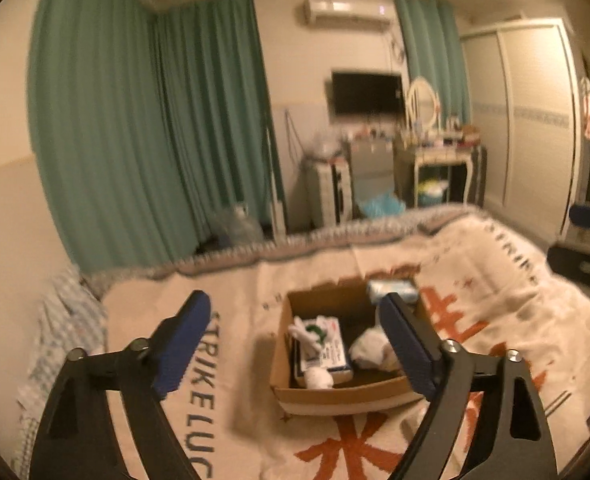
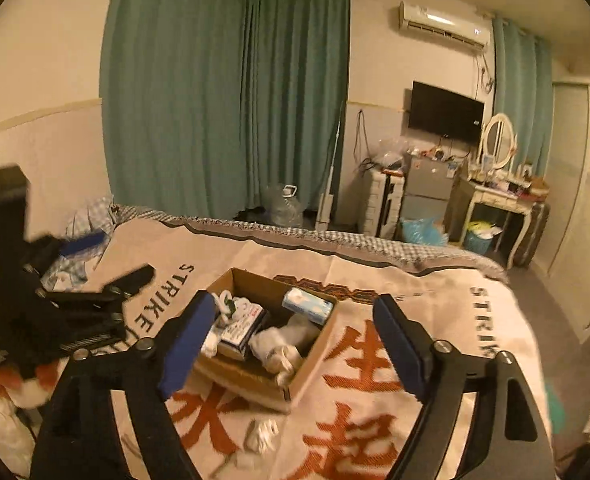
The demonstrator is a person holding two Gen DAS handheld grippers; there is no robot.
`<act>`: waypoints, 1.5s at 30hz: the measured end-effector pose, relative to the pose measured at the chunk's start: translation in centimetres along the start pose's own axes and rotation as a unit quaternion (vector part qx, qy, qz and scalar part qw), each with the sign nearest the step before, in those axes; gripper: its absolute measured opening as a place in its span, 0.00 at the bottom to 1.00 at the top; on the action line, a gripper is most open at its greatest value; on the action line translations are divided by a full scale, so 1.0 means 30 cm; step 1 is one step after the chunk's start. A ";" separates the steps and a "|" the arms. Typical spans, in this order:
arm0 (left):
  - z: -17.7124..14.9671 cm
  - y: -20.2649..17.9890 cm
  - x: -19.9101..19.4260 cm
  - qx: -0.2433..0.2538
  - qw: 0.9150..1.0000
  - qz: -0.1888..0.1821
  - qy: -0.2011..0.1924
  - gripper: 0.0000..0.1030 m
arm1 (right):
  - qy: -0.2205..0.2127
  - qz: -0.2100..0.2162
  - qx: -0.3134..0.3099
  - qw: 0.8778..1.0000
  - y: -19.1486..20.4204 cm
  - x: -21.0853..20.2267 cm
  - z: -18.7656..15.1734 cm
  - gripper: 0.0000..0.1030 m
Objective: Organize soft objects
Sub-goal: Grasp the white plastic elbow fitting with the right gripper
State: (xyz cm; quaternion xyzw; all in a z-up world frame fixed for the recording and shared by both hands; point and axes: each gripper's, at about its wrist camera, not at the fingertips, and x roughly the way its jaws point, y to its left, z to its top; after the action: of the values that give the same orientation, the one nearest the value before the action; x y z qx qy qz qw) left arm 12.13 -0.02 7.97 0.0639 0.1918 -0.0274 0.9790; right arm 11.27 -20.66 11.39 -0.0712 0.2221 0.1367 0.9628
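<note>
1. Hovering over the bed (image 1: 495,280), your left gripper (image 1: 295,340) has its jaws spread wide, with nothing between the blue pads.
2. Your right gripper (image 2: 291,344) is the same: jaws wide apart and empty, pointing down towards the bed from above.
3. Between and beyond both sets of jaws you see the cardboard box (image 1: 335,398), open at the top, sitting on the cream blanket (image 2: 375,272) with orange characters and the dark word "STRIKE".
4. Inside the box lie the soft things: a crumpled white cloth (image 1: 369,350) on the right side, a white glove-like item (image 1: 309,334) on the left on top of a flat printed packet (image 1: 333,354), and a small white bundle (image 1: 318,378) by the near wall.
5. A pale blue tissue pack (image 2: 307,306) lies in the box's far right corner in the right view; the left view is too blurred there to place it firmly.
6. One small white piece (image 2: 261,434) lies on the blanket outside the box, just in front of its near corner, possibly a rolled sock.
7. In the right view you can see your left gripper at the left edge, blurred, held up over the blanket beside a checked cloth (image 2: 91,216).
8. Green curtains (image 2: 223,100), a wall television (image 2: 445,112) and a dressing table (image 2: 495,196) stand behind the bed.
</note>
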 end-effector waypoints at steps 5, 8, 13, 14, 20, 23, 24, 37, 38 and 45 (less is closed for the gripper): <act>-0.038 0.010 -0.159 -0.002 1.000 0.003 -0.011 0.88 | 0.027 -0.011 -0.017 0.999 0.045 -0.128 -0.059 0.89; -0.089 0.016 -0.180 -0.015 1.000 -0.002 0.004 0.91 | 0.036 -0.015 -0.017 0.999 0.064 -0.162 -0.125 0.90; -0.221 0.023 -0.126 -0.035 0.998 -0.002 0.046 0.91 | 0.078 -0.001 0.006 0.997 0.086 -0.095 -0.287 0.90; -0.250 0.018 -0.105 -0.039 0.998 -0.003 0.057 0.91 | 0.083 -0.003 0.007 0.997 0.094 -0.076 -0.319 0.90; -0.430 -0.012 0.026 -0.048 0.992 -0.033 0.115 0.91 | 0.151 -0.002 -0.009 0.988 0.151 0.108 -0.517 0.90; -0.492 -0.031 0.073 -0.036 0.990 -0.028 0.136 0.91 | 0.182 0.010 0.000 0.983 0.162 0.205 -0.588 0.90; -0.514 -0.033 0.085 -0.037 0.989 -0.029 0.142 0.90 | 0.191 0.007 0.001 0.982 0.164 0.234 -0.608 0.90; -0.665 -0.063 0.244 -0.015 0.977 -0.043 0.210 0.91 | 0.265 0.019 0.047 0.963 0.168 0.485 -0.787 0.81; -0.666 -0.062 0.247 -0.015 0.976 -0.044 0.212 0.91 | 0.266 0.018 0.046 0.963 0.170 0.489 -0.788 0.81; -0.672 -0.037 0.257 -0.033 0.974 -0.045 0.221 0.90 | 0.280 0.000 0.035 0.959 0.180 0.515 -0.803 0.60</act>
State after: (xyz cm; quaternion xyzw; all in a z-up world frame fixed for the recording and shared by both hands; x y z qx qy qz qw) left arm 11.67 1.40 -13.60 0.0271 0.4069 -0.0501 0.9117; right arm 13.20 -16.71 -17.40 -0.0730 0.4878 0.1039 0.8637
